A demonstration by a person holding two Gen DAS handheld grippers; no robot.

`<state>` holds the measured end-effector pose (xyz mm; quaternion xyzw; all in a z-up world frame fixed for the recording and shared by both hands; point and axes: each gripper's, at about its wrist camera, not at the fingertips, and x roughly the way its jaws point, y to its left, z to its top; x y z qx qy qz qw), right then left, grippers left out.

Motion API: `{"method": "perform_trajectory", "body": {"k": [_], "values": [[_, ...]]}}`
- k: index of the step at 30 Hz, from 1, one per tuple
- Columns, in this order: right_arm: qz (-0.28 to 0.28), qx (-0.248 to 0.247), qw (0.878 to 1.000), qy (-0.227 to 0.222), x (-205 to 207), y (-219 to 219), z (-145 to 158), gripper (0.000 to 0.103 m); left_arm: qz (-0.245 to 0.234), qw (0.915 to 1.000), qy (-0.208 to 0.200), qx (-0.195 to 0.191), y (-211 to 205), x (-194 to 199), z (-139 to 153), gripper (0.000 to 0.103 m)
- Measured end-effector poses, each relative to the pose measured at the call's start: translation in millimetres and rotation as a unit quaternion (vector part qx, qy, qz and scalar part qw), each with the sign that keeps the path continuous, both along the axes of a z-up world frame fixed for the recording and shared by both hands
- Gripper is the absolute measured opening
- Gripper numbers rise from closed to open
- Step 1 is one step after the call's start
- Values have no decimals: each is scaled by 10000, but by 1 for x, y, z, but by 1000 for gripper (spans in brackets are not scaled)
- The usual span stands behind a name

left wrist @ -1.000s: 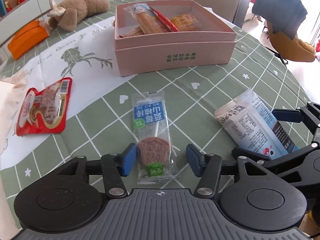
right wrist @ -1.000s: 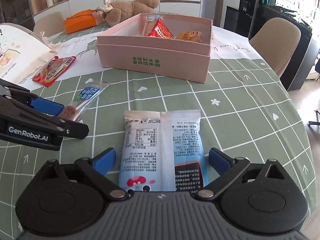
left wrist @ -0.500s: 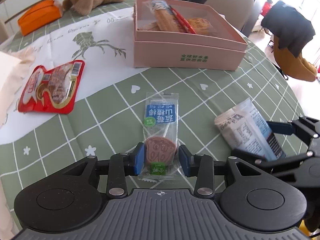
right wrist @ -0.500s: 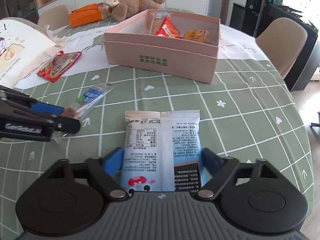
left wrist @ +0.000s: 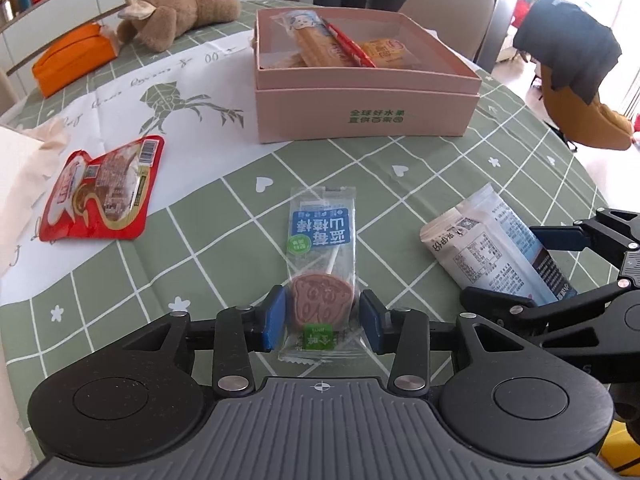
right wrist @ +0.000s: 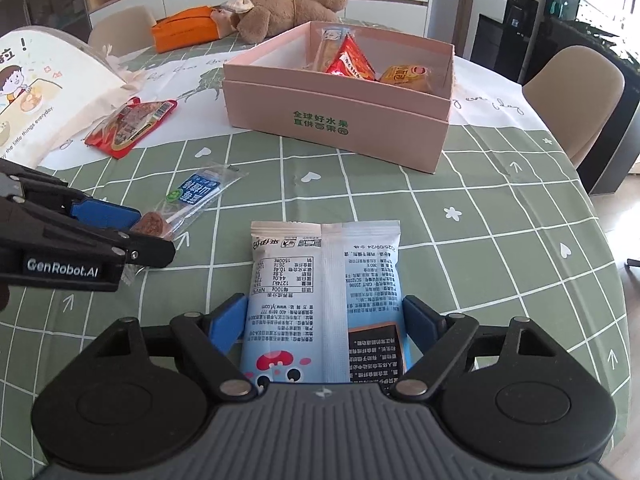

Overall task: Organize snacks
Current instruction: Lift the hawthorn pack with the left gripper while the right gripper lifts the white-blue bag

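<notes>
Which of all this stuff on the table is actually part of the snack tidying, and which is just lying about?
Part of the job: pink box, lollipop packet, blue-and-white snack bag, red snack pouch.

Just lying about: teddy bear, orange pouch, printed cloth bag.

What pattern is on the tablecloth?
The tablecloth is sage green with a white grid, small white hearts and flowers; the right wrist view shows it best.

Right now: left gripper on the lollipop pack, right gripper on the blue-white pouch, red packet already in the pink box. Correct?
Not quite. The red packet lies on the table, left of the pink box, as the left wrist view shows. The left gripper is on the lollipop pack, the right gripper on the blue-white pouch.
</notes>
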<state>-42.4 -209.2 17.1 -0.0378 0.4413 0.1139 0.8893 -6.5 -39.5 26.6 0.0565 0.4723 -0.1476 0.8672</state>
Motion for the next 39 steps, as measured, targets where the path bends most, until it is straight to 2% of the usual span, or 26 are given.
{"method": "perform_trajectory", "body": {"k": [4, 6, 7, 11, 17, 21, 23, 25, 26, 29, 30, 32, 34, 39], "values": [[55, 2, 10000, 43, 2, 0, 1, 81, 123, 9997, -129, -156, 7, -6, 0, 40], [85, 0, 9999, 61, 4, -1, 2, 73, 193, 9995, -99, -231, 10, -8, 2, 39], [45, 11, 10000, 69, 5, -2, 6, 73, 202, 9993, -158, -268, 11, -9, 6, 39], [-216, 548, 9983, -6, 6, -21, 31, 73, 286, 9965, -512, -599, 16, -13, 35, 39], [-250, 647, 9966, -451, 0, -36, 75, 73, 231, 9863, -1064, -1243, 16, -9, 88, 40], [-265, 666, 9937, -863, -5, -46, 108, 73, 197, 9770, -1549, -1454, 9, 19, 133, 40], [-300, 674, 9924, -988, -4, -49, 120, 73, 177, 9759, -1721, -1330, -1, 47, 155, 42], [-312, 618, 9917, -1081, -2, -48, 127, 73, 84, 9722, -1852, -1433, -10, 80, 169, 42], [-326, 558, 9915, -1125, 0, -45, 131, 73, 17, 9710, -1856, -1508, -13, 95, 171, 42], [-316, 463, 9913, -1189, 4, -41, 137, 74, -23, 9770, -1581, -1429, -20, 134, 166, 40], [-338, 410, 9914, -1200, 6, -40, 138, 74, -40, 9760, -1525, -1553, -18, 137, 164, 40], [-399, 333, 9911, -1229, 7, -43, 139, 74, 66, 9707, -1565, -1823, -10, 132, 158, 40], [-503, 309, 9906, -1232, 7, -51, 138, 75, 338, 9688, -1555, -1903, -3, 122, 145, 40], [-747, 262, 9896, -1197, 28, -67, 142, 75, 734, 9742, -1098, -1828, 11, 83, 105, 40]]}}
